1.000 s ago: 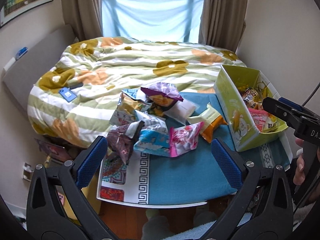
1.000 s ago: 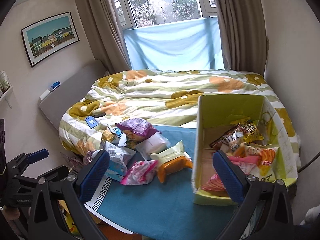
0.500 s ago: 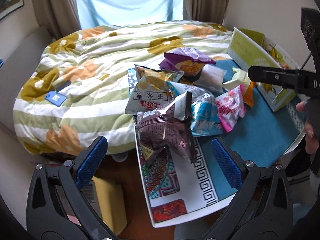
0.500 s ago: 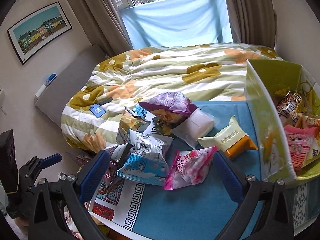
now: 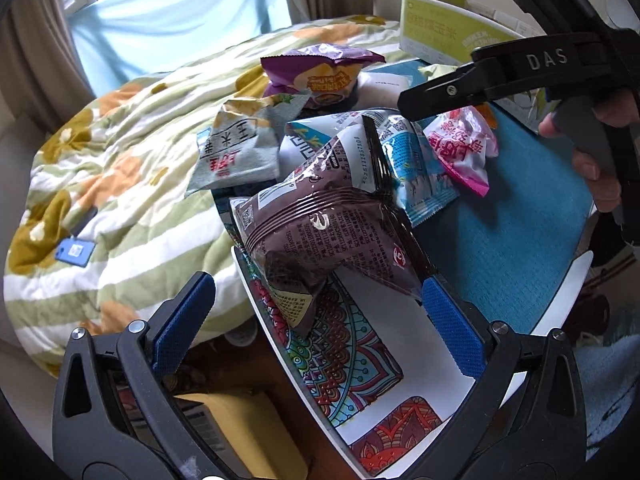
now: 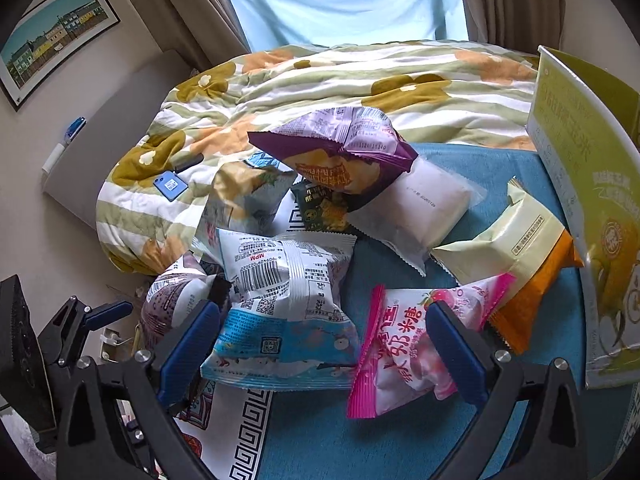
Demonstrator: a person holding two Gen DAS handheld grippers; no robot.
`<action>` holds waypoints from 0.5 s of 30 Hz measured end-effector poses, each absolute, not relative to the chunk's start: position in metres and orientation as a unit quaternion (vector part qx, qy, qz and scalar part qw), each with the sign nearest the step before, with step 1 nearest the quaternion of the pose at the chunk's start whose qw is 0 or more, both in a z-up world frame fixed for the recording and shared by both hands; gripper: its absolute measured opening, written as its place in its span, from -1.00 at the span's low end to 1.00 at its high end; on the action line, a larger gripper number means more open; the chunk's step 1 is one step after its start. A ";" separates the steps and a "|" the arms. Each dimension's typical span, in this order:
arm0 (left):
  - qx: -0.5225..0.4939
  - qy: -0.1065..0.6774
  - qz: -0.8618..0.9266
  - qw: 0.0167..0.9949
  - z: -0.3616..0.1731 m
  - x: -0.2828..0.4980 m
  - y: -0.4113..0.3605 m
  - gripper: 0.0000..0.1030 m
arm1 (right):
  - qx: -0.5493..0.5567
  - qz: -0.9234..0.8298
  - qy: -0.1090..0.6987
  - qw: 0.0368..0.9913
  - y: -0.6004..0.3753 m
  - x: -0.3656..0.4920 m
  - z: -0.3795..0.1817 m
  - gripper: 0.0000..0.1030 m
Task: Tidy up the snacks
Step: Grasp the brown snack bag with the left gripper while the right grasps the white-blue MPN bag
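- Left gripper (image 5: 316, 308): jaws spread wide, holding nothing. The brown snack packet (image 5: 332, 232) lies straight ahead between its blue pads, long axis slanting up to the right.
- Right gripper (image 6: 324, 340): jaws also wide and empty, hovering over the pink candy packet (image 6: 404, 344) and blue-and-white packet (image 6: 288, 308).
- Green box (image 6: 592, 200) stands to the right.

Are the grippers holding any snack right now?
No. The left gripper is open near the brown foil snack packet, and the right gripper is open over the pink candy packet.
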State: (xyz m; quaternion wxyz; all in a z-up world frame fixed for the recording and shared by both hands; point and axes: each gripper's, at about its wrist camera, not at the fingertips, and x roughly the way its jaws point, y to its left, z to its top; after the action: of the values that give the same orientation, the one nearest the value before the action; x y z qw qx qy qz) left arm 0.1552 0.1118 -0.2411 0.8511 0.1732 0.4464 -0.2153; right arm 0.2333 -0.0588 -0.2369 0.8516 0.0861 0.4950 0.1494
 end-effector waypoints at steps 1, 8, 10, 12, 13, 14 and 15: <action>0.177 0.446 -0.220 0.850 -0.240 0.153 0.112 0.99 | 0.086 0.151 0.496 0.851 -0.059 0.234 -0.237 0.99; 0.220 0.446 -0.254 0.830 -0.241 0.143 0.110 0.99 | 0.091 0.150 0.500 0.848 -0.060 0.240 -0.239 0.99; 0.250 0.445 -0.241 0.826 -0.243 0.142 0.108 0.99 | 0.090 0.152 0.500 0.848 -0.061 0.243 -0.237 1.00; 0.283 0.437 -0.225 0.824 -0.247 0.146 0.103 0.99 | 0.085 0.153 0.500 0.848 -0.062 0.243 -0.236 1.00; 0.293 0.437 -0.226 0.820 -0.249 0.150 0.100 0.99 | 0.084 0.154 0.501 0.848 -0.063 0.243 -0.236 0.99; 0.301 0.436 -0.229 0.817 -0.251 0.154 0.096 0.99 | 0.084 0.155 0.503 0.846 -0.063 0.244 -0.237 0.99; 0.309 0.432 -0.233 0.815 -0.254 0.156 0.092 0.99 | 0.085 0.156 0.505 0.845 -0.064 0.244 -0.239 0.99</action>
State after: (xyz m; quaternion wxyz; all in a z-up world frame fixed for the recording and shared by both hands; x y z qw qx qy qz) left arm 0.1564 0.0921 -0.2540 0.8146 0.3094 0.4316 -0.2334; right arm 0.2444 -0.0636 -0.2385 0.8448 0.0854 0.5046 0.1562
